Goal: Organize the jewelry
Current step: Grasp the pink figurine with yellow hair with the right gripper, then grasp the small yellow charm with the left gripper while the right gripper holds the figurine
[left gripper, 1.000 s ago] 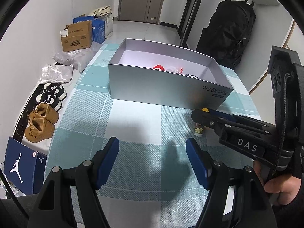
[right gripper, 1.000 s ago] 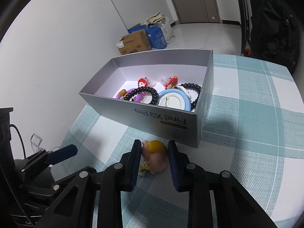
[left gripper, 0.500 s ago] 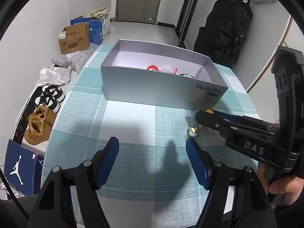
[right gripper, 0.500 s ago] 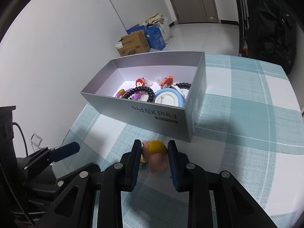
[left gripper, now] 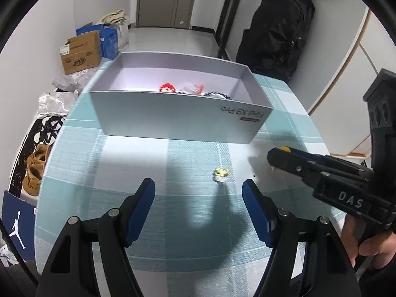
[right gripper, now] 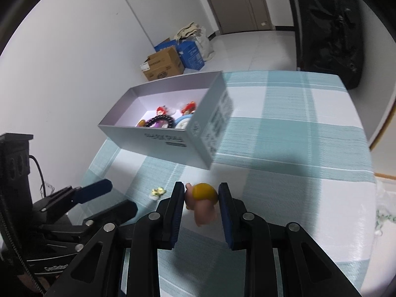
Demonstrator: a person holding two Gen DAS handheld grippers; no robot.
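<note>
1. One open grey box (left gripper: 173, 116) stands on the table (left gripper: 138, 160).
2. Two tongs: the left tongs (left gripper: 198, 193) and the right tongs (right gripper: 201, 193).
3. One pink figurine with a yellow cap (right gripper: 203, 200) sits between the right tongs' pads.
4. One small yellow-and-white trinket (left gripper: 221, 174) lies loose on the table.
5. Two red-topped charms (right gripper: 160, 110) in the box.
6. One black bead bracelet (right gripper: 159, 120) plainly visible there; more may be hidden behind the box wall.
7. One round blue-rimmed white piece (right gripper: 184, 123) in the box.
8. One cardboard carton (left gripper: 80, 54) on the floor.
9. One black backpack (left gripper: 277, 32) against the wall.
</note>
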